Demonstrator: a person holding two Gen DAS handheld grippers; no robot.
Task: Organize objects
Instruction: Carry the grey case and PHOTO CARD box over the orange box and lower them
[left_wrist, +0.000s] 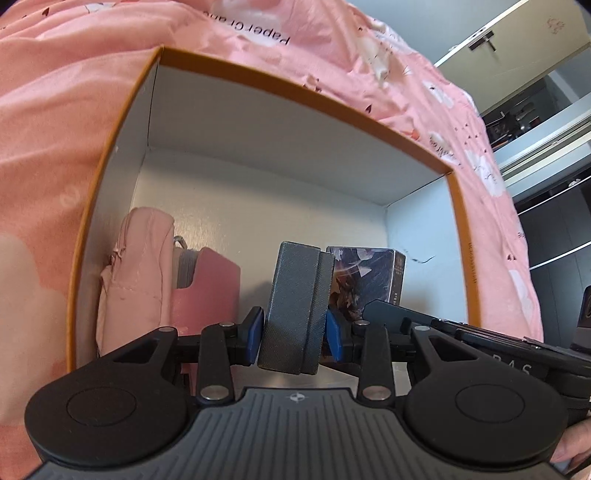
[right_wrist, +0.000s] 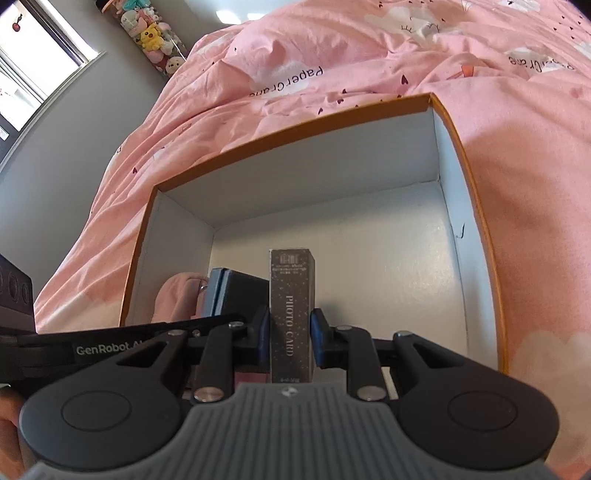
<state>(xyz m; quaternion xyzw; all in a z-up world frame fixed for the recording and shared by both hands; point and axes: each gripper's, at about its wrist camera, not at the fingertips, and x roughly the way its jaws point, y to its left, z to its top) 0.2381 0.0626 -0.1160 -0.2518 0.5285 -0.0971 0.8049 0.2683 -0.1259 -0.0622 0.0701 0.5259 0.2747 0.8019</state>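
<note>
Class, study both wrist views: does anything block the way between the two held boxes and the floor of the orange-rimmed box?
Nothing visible does. The left gripper holds a grey box and the right gripper a photo card box, both over bare floor of the open box. The pink pouch lies by the side wall, clear of both.

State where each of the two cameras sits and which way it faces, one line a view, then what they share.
Left wrist: sits on the left hand-held gripper, looking steeply down into the orange-rimmed box; its pads clamp a grey case; a fingertip shows at lower right.
Right wrist: sits on the right hand-held gripper, looking down into the same box; it clamps a photo card box; a hand shows at lower left.
Shared: box, pink pouch, pink bedding, both held items.
</note>
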